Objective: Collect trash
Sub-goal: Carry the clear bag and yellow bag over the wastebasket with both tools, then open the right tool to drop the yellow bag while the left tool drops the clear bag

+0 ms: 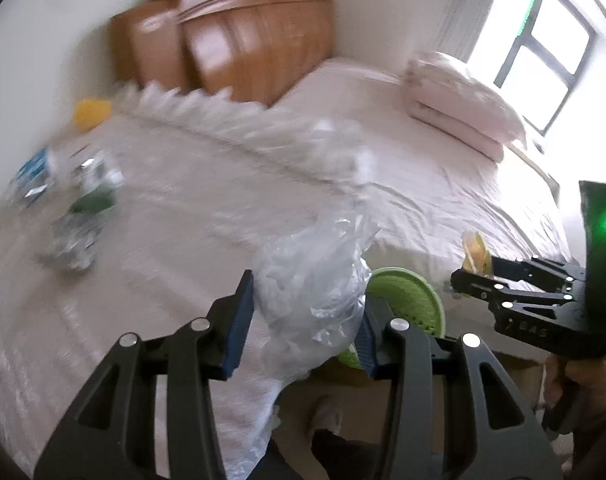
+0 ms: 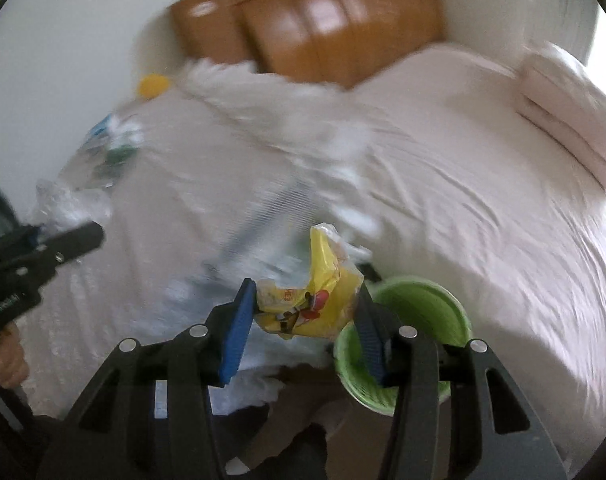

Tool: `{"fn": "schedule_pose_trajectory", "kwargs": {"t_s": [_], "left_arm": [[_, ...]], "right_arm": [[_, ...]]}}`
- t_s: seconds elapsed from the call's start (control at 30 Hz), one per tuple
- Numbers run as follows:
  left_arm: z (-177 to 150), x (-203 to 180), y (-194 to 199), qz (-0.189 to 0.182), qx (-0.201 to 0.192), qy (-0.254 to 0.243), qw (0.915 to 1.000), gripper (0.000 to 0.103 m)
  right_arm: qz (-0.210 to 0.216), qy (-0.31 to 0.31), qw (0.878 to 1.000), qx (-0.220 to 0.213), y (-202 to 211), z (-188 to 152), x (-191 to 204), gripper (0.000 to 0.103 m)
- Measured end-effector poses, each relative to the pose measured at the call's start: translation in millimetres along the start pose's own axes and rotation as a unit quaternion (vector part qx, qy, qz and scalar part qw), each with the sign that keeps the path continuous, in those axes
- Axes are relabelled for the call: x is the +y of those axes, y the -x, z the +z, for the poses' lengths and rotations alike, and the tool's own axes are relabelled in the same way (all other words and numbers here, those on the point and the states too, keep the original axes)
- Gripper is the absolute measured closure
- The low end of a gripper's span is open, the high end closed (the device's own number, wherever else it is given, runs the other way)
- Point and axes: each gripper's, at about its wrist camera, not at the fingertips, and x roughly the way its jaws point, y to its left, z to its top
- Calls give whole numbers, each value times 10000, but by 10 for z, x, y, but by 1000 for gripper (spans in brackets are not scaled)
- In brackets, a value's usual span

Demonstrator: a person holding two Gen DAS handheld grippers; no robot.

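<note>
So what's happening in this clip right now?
A person is clearing trash off a bed. The left tongs grip a crumpled clear plastic bag; the right tongs grip a yellow snack wrapper. Both hang near a green basket at the bed's edge. Plastic bottles remain on the bed.

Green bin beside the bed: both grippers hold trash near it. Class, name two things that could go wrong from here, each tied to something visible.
1. The clear plastic bag bulges well past the left gripper; loose film could slip out or catch on the green bin rim.
2. The right gripper pinches only part of the yellow wrapper, which may fall onto the bed instead.
</note>
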Motion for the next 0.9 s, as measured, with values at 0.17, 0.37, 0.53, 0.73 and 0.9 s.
{"fn": "schedule_pose_trajectory", "kwargs": {"t_s": [0.17,0.37,0.53,0.73,0.9], "left_arm": [[83,-408,-57,-164,23,-348,9993,59],[114,-606,-108,-80,103,-554,9984,59],[102,-579,-93,71,144,-492,9987,59],[107,-595,-141,134,249,-513,9983,59],[139,-814,-263,-48,380,-801,9960,59]], "right_arm": [[-220,-435,9988,56,-39,-151,-471,52],[-497,-663,9957,412,-374,-265,-846,50],[-639,-825,9917,754,-676,-331,-994,18],[-575,-1302,9862,841,-714,-411,-1254,10],[-671,-1841,9787,614,-459,-477,-1545,8]]}}
